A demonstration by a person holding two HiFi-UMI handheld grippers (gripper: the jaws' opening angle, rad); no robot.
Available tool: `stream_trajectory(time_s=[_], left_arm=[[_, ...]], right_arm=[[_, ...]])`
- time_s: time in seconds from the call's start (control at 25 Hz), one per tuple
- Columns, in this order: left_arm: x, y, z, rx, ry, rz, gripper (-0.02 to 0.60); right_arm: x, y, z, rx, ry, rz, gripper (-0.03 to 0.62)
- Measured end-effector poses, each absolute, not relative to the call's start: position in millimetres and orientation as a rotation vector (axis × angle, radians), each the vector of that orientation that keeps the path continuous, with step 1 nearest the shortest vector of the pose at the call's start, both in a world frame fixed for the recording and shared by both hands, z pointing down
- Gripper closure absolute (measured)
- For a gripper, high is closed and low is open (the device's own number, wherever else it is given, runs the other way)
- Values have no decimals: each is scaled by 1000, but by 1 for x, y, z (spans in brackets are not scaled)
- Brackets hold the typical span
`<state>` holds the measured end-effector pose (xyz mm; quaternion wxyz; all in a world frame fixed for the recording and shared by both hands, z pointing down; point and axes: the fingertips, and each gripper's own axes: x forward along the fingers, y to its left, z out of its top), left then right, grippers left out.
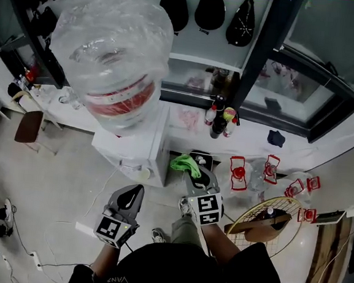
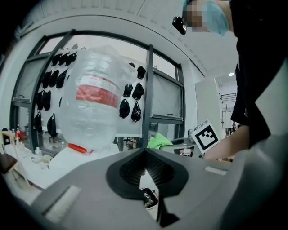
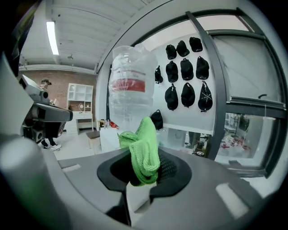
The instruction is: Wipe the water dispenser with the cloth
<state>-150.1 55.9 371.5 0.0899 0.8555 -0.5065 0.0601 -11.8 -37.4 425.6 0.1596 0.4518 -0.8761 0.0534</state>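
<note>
The water dispenser is a white cabinet with a big clear bottle wrapped in plastic on top; it stands on the floor ahead of me. My right gripper is shut on a green cloth, held just right of the cabinet's lower side and apart from it. In the right gripper view the cloth sticks up from between the jaws, with the bottle behind it. My left gripper hangs below the cabinet's front, jaws shut and empty. The left gripper view shows the bottle and the cloth.
A round gold wire rack lies on the floor at the right, beside several red-and-clear items. Bottles stand on the window ledge. A brown chair is at the left. Black caps hang on the wall. A cable runs across the floor.
</note>
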Motion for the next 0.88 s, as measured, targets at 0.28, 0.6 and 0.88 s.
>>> stream_trajectory(time_s=[0.28, 0.6, 0.88], left_arm=[[-180, 83, 344, 2530, -1580, 149, 580], [-221, 100, 338, 2524, -1698, 86, 580], [-240, 110, 329, 2512, -1752, 74, 580]], right_arm=[[-28, 2, 388, 1258, -2555, 150, 500], [-52, 20, 355, 1230, -2624, 104, 500], [-72, 36, 343, 1185, -2665, 92, 500]])
